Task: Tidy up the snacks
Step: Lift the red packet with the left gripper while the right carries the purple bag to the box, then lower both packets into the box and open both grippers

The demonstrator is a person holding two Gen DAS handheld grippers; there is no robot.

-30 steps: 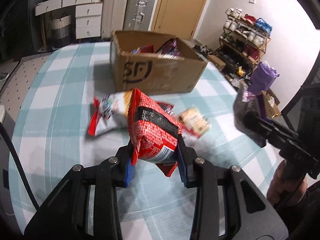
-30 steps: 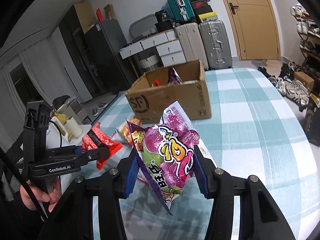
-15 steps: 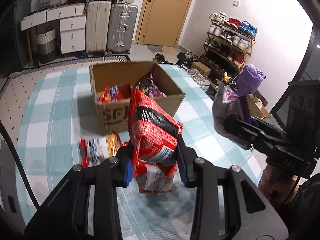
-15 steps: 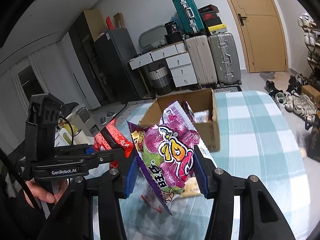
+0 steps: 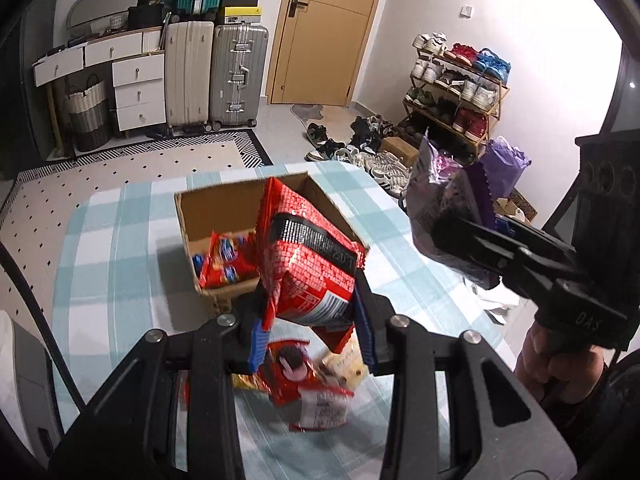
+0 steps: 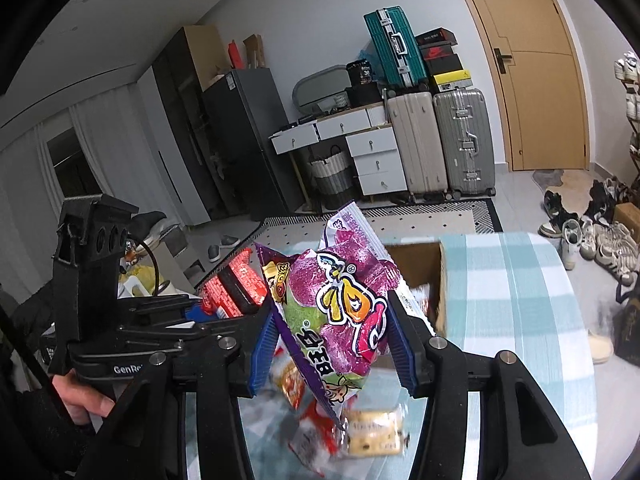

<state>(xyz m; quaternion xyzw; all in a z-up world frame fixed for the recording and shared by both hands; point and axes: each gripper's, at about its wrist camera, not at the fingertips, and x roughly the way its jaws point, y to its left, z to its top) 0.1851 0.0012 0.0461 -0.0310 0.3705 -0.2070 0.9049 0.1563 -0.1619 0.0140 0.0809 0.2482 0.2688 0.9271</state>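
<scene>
Checked tablecloth [image 5: 120, 240], left gripper [image 5: 312, 332] clamping red snack bag [image 5: 308, 264], right gripper [image 6: 332, 344] clamping purple bag [image 6: 340, 312], "GenRo" lettering

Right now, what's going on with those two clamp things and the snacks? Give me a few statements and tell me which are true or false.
1. The left gripper grips a red snack bag. True.
2. The right gripper is empty. False: it clamps a purple snack bag.
3. The cardboard box is empty. False: red packets lie inside.
4. Loose snacks lie on the checked tablecloth. True.
</scene>
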